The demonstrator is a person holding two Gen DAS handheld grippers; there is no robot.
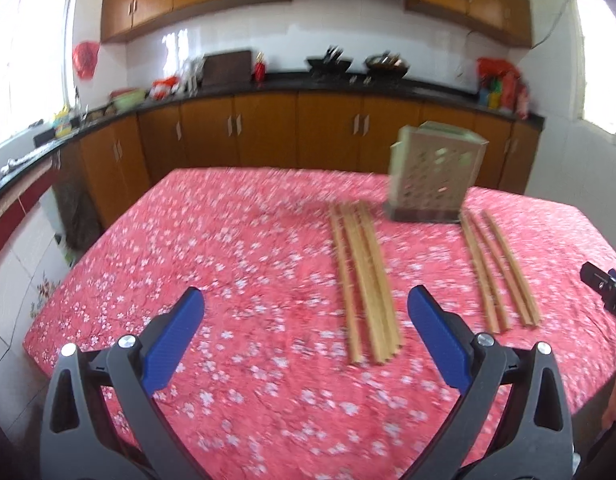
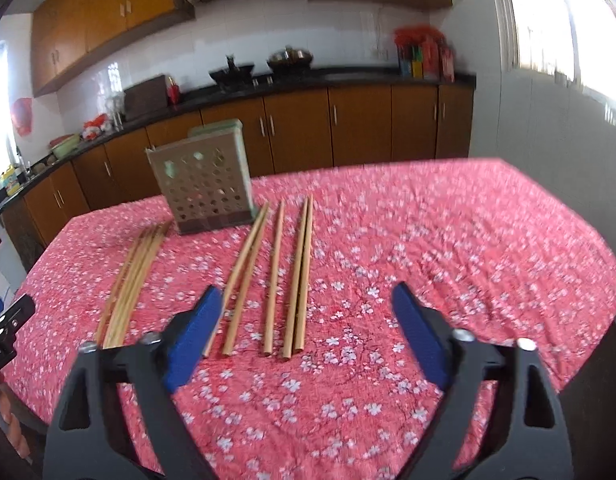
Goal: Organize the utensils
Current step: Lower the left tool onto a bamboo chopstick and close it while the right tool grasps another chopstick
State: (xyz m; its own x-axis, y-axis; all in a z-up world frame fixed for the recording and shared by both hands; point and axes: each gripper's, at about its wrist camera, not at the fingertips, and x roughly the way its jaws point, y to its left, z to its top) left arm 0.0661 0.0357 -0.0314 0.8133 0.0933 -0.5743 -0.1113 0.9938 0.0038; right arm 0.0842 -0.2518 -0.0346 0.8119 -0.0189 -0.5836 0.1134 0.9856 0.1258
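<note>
**Inventory: utensil sort, nothing yet picked up**

1. Surface [image 2: 448, 240] – covered w/ red floral cloth; carries all items below.
2. Holder [image 2: 202, 188] – perforated box, upright, far-centre of surface; slots on top not visible. Judged destination for the sticks.
3. Left chopstick bundle [image 1: 366, 280] – approx. four, lying tight together, pointing toward holder, near ends closest to the cameras. Just right of the left tool's line.
4. Right chopstick group [image 2: 272, 276] – five: a loose pair, a single, a tight pair; far tips near holder base, apart from bundle in item 3.
5. Left tool [image 1: 306, 300] – released, pads spread wide, hovering above cloth, grasping nothing.
6. Right tool [image 2: 308, 300] – released likewise, empty; tight pair and single lie in front, between its pads.

Handling note (judgement): step in hand = approach for first pick. Best to drop right tool over one stick or one tight pair at mid-length, pads square across it, so it lifts level. Cloth is soft/wrinkled; press lightly or pads snag fabric. Tip upright before lowering into holder.
</note>
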